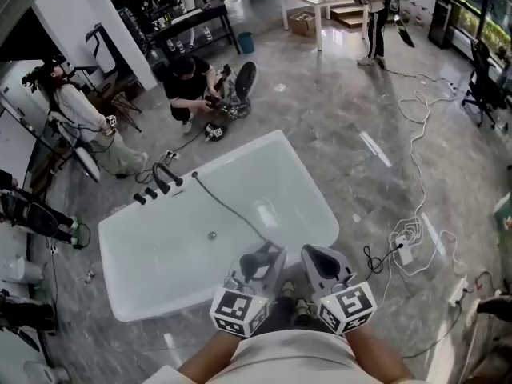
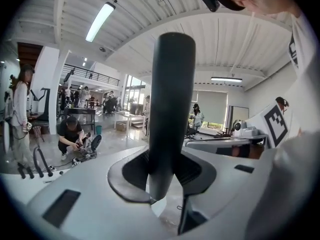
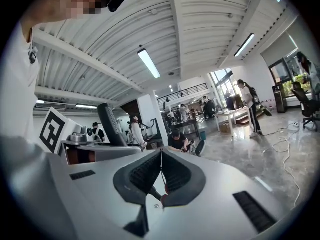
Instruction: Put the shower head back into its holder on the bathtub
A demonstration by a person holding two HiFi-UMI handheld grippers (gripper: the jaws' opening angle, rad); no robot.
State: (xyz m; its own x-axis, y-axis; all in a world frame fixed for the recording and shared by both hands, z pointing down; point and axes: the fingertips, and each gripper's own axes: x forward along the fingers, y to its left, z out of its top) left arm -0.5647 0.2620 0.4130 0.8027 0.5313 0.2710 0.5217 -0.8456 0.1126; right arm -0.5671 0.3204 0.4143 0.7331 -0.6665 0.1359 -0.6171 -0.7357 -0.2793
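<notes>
The white bathtub (image 1: pixel 164 274) lies below me in the head view. Black tap fittings and the holder (image 1: pixel 158 184) stand at its far left corner, also visible in the left gripper view as the fittings (image 2: pixel 31 167). A black hose (image 1: pixel 232 208) runs from there across the tub to my left gripper (image 1: pixel 260 261). That gripper (image 2: pixel 162 170) is shut on the black shower head (image 2: pixel 171 99), which stands upright between the jaws. The shower head (image 3: pixel 111 124) also shows in the right gripper view. My right gripper (image 1: pixel 322 264) (image 3: pixel 161 170) is beside it, shut and empty.
A person (image 1: pixel 190 86) crouches on the floor beyond the tub, another (image 1: pixel 78 106) is at the far left, and a third (image 1: pixel 374 18) stands at the back. White cables and a power strip (image 1: pixel 408 242) lie on the floor to the tub's right.
</notes>
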